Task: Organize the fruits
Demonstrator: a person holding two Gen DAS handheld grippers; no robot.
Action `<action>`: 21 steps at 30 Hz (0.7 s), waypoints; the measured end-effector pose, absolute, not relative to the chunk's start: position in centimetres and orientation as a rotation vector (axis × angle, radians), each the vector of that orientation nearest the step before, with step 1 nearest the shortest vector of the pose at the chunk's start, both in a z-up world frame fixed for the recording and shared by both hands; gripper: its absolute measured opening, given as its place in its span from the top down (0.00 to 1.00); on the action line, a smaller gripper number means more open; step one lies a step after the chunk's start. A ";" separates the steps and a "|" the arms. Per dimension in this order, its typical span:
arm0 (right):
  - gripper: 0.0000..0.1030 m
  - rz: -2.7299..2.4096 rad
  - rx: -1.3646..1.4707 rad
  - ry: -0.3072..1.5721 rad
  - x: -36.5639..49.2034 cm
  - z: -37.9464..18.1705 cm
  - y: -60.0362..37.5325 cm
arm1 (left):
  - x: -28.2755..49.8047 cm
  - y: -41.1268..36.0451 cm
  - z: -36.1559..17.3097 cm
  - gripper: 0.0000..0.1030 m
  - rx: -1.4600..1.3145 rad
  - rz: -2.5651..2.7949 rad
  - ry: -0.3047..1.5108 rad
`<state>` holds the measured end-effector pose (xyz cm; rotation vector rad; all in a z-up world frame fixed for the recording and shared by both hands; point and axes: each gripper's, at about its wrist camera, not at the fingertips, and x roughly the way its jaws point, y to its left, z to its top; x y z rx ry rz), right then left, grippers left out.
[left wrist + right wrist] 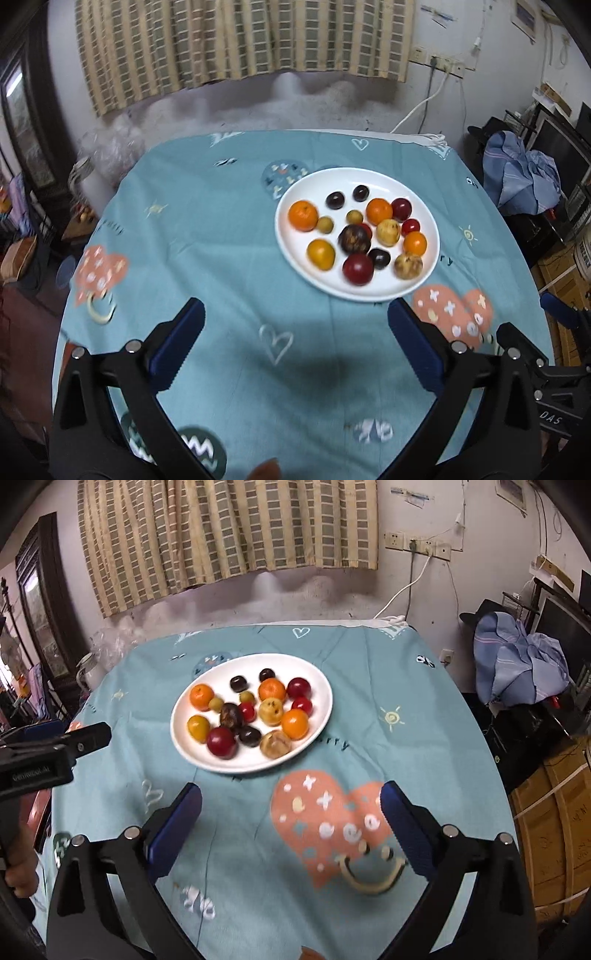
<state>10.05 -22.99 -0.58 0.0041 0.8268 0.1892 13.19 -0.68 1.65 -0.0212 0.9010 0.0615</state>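
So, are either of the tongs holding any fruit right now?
No. Left tongs and right tongs are open and empty; the fruit sits on the white plate.

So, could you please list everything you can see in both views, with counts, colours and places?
plate: one, white, on the table ahead of both grippers
oranges: about four, orange, spread over the plate
red fruits: about four, red, on the plate
dark fruits: about four, near black, on the plate
yellowish fruits: about four, some speckled brown, on the plate
tablecloth: one, teal with hearts, covering the table
curtain: one, beige check, on the back wall
left gripper: open, nothing between its jaws
right gripper: open, nothing between its jaws
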 end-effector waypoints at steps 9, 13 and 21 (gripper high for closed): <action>0.05 0.258 -0.055 0.807 7.3 0.7 -20.3 | 8.8 1.5 3.1 0.02 -0.071 0.087 0.878; 0.05 0.270 -0.078 0.802 6.6 1.1 -19.4 | 8.1 1.3 3.5 0.02 -0.058 0.098 0.874; 0.05 0.275 -0.089 0.797 6.0 1.5 -18.8 | 7.2 0.6 3.5 0.02 -0.027 0.112 0.866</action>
